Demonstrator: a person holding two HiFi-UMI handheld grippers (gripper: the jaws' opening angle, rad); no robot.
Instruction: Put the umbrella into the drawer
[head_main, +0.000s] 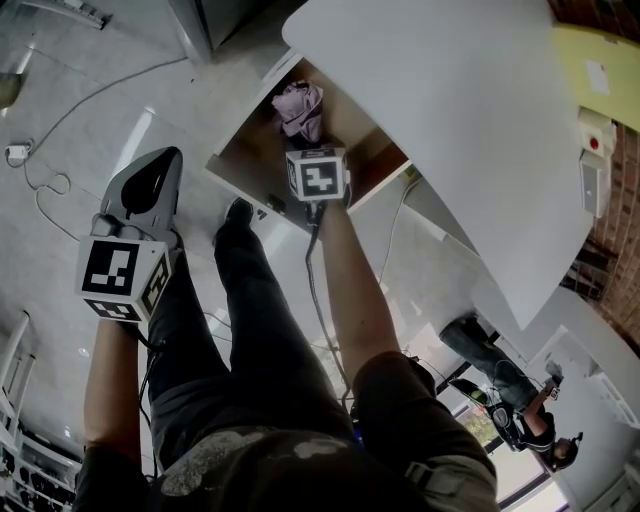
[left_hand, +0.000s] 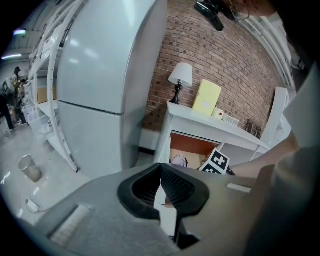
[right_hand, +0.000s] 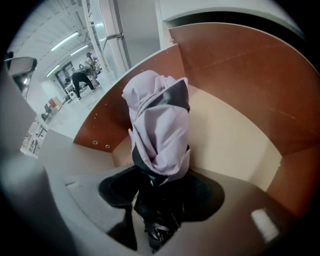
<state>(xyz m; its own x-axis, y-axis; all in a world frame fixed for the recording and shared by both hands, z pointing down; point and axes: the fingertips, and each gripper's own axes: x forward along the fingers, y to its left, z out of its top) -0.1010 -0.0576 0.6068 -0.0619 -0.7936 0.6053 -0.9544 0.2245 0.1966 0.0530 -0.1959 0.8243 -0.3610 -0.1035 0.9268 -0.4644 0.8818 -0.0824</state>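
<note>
Umbrella (head_main: 301, 108) in drawer (head_main: 240, 152), pale floor (head_main: 90, 110), brick wall (left_hand: 225, 60)

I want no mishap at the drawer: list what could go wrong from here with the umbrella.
1. The right tongs clamp the umbrella only at its dark end; the loose lilac fabric beyond could flop or slip free.
2. Released on end or leaning on the drawer wall, it may poke above the rim and jam the drawer under the desk top.
3. The left tongs hang shut, away from the drawer, so nothing steadies it.
</note>
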